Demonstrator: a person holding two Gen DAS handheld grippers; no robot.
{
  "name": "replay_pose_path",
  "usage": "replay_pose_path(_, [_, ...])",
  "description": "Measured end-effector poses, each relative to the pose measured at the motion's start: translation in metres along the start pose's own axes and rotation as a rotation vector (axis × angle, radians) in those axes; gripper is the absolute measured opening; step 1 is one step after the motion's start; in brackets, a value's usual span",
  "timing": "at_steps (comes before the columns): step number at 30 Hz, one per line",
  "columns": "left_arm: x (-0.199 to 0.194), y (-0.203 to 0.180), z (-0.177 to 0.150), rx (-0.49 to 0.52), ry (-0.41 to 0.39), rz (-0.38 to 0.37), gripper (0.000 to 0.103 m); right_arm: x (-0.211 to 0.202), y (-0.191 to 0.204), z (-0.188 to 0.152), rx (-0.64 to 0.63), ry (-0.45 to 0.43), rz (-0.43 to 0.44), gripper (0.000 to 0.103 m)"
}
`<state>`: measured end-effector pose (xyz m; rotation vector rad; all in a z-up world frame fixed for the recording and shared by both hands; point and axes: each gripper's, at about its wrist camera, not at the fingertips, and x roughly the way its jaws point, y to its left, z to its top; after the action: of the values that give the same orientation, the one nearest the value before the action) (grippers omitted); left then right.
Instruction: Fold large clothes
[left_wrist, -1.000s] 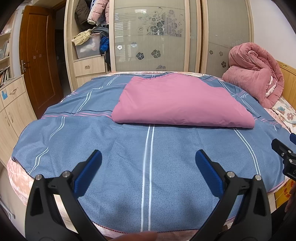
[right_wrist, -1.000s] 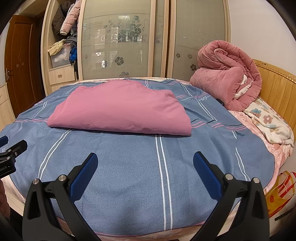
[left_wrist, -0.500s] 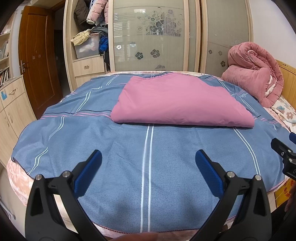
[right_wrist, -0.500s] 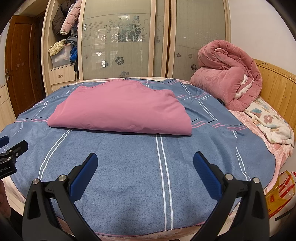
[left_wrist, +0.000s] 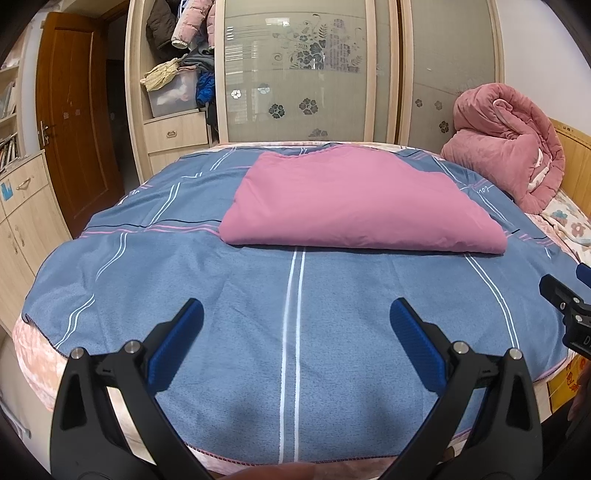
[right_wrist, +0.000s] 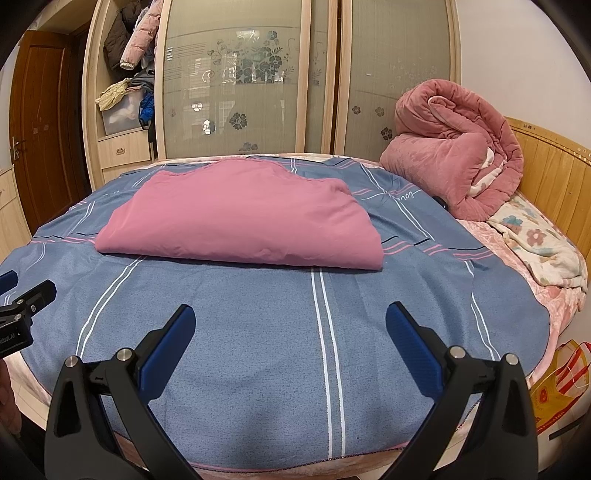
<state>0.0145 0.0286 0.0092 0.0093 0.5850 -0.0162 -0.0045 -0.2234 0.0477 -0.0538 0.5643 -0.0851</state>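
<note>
Garment: I see the pink garment (left_wrist: 354, 199) folded into a flat rectangle, lying on the far half of the bed, toward its far edge.
Bed cover: the blue striped cover (left_wrist: 295, 314) lies under it, bare along the near edge.
Left gripper (left_wrist: 295, 317): I hold it spread wide over the near edge, nothing between the fingers.
Right gripper (right_wrist: 290, 321): likewise agape and empty.
Quilt: a bundled pink quilt (right_wrist: 454, 158) sits at the far right corner, by the headboard (right_wrist: 546, 166).

Even, bright indoor light; soft shadows fall on the blue bedspread (left_wrist: 332, 314) nearest the camera. Wardrobe doors (right_wrist: 236, 81) show window glare. Fisheye bending, dark corners; focus sharp.
</note>
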Motion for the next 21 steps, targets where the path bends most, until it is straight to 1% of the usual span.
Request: replay_pose_path(21, [0.0016, -0.0008, 0.0006, -0.005, 0.001, 0.0, 0.101, 0.0021, -0.0003, -0.001, -0.001, 0.004, 0.0, 0.102])
